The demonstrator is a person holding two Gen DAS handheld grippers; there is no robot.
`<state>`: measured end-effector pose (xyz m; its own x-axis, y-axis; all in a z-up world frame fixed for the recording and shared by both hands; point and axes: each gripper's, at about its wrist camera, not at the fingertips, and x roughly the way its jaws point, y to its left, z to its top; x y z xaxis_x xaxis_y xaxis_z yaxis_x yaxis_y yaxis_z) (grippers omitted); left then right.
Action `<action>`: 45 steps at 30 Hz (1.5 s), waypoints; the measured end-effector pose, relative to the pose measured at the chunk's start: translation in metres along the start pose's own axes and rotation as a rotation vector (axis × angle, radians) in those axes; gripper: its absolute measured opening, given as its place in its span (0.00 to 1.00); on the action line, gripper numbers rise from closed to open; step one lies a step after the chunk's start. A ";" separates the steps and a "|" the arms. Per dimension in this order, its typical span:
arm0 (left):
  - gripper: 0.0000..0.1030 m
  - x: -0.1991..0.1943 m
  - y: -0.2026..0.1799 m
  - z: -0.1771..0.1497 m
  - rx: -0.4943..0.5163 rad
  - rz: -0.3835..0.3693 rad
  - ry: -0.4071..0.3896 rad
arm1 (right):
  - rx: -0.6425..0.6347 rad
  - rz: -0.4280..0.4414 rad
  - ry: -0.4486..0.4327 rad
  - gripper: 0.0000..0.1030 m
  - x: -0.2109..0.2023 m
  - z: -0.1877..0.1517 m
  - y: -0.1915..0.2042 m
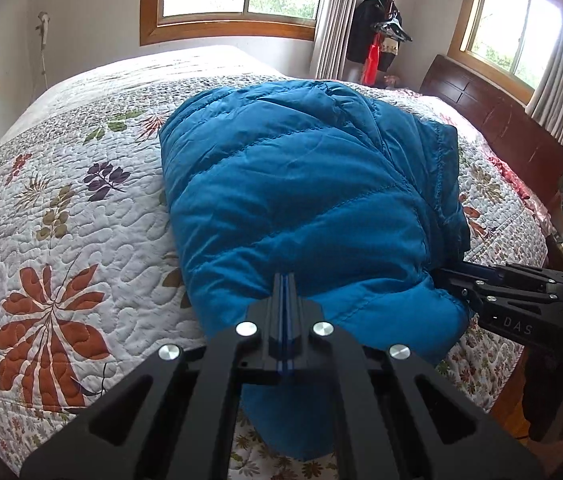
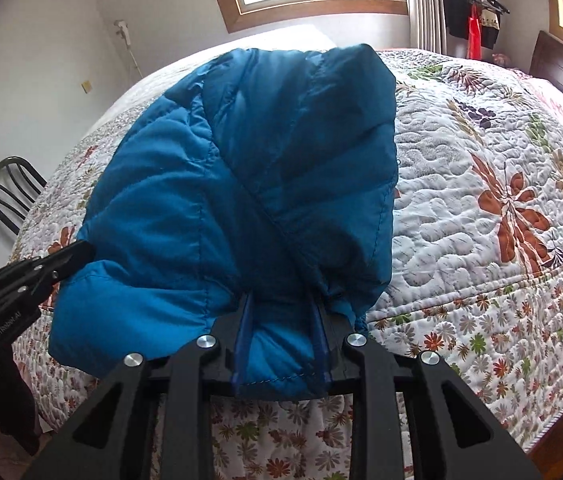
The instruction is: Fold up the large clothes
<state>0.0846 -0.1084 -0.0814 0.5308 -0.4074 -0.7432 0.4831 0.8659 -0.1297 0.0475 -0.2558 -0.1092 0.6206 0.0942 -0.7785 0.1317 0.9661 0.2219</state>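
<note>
A blue quilted puffer jacket [image 1: 297, 184] lies bunched on the floral bedspread [image 1: 61, 184], near the bed's front edge. My left gripper [image 1: 286, 280] is shut, its fingers pinched together over the jacket's near hem. My right gripper [image 2: 283, 304] has its fingers apart with a thick fold of the jacket [image 2: 241, 184] clamped between them. The right gripper also shows in the left wrist view [image 1: 447, 276] at the jacket's right edge. The left gripper also shows in the right wrist view [image 2: 77, 254] at the jacket's left edge.
The bedspread [image 2: 481, 200] covers the whole bed. A dark wooden headboard [image 1: 497, 120] stands at the right. A coat rack [image 1: 381, 28] with dark clothes stands in the corner. A black chair [image 2: 9, 196] stands beside the bed. Windows are behind.
</note>
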 end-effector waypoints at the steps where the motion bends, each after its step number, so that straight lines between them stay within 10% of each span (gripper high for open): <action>1: 0.00 -0.001 -0.001 0.001 -0.003 -0.001 0.001 | -0.005 -0.006 0.000 0.26 -0.001 0.000 0.001; 18: 0.00 -0.009 0.005 0.009 -0.032 0.010 -0.005 | -0.068 -0.094 -0.027 0.27 -0.024 0.013 0.025; 26: 0.00 -0.018 0.024 0.059 -0.059 0.031 -0.070 | -0.139 -0.066 -0.110 0.27 -0.047 0.069 0.044; 34: 0.00 0.036 0.035 0.105 -0.096 -0.008 0.041 | -0.122 -0.090 -0.008 0.27 0.015 0.139 0.047; 45: 0.00 0.101 0.059 0.099 -0.164 -0.110 0.194 | -0.059 -0.053 0.059 0.27 0.077 0.130 0.021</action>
<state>0.2356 -0.1275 -0.0984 0.3304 -0.4519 -0.8286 0.4025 0.8616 -0.3094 0.1982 -0.2593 -0.0882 0.5675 0.0549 -0.8216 0.1166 0.9823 0.1463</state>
